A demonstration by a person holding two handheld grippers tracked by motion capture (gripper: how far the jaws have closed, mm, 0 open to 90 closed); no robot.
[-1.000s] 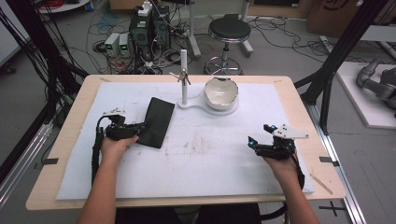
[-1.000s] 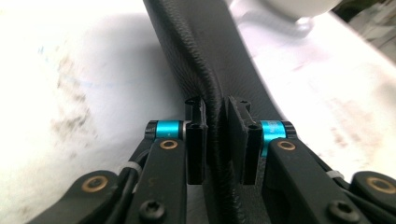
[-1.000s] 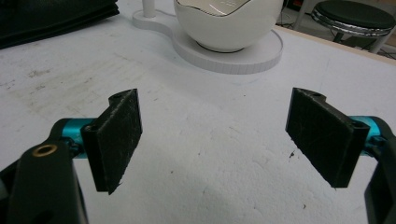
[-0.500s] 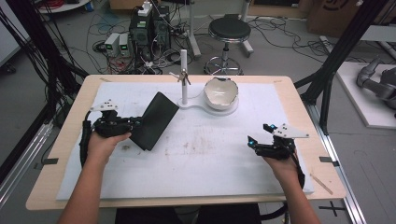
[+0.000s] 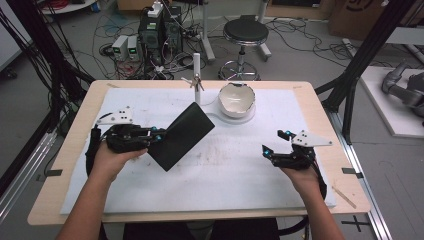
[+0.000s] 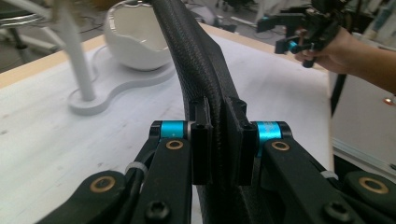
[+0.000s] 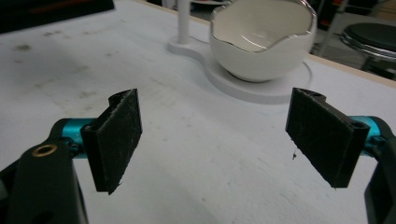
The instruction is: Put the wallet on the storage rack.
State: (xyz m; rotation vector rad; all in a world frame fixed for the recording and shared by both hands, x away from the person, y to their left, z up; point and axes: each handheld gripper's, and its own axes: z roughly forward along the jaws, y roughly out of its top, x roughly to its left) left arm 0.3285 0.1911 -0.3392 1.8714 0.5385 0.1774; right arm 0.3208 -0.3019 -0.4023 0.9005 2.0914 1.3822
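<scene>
The left tool (image 5: 159, 135) is clamping its jaws tight on one edge of a black textured pouch (image 5: 181, 135), as the left gripper view is showing with the pads (image 6: 202, 140) pressing against both faces of the material. The pouch is hanging tilted over the left half of the surface (image 5: 225, 175), with its far corner pointing toward the back edge and its low corner toward the middle; I cannot tell whether that low corner is touching the white mat. The right tool (image 5: 275, 142) is sitting near the right edge of the surface, its jaws standing wide apart and gripping nothing, well apart from the pouch. In the right gripper view the two pads (image 7: 114, 137) are framing bare mat. A white eggshell-shaped bowl (image 5: 237, 99) is resting on a white stand base (image 5: 220, 116) near the middle of the back edge, with a white post (image 5: 196, 75) rising just beside it.
</scene>
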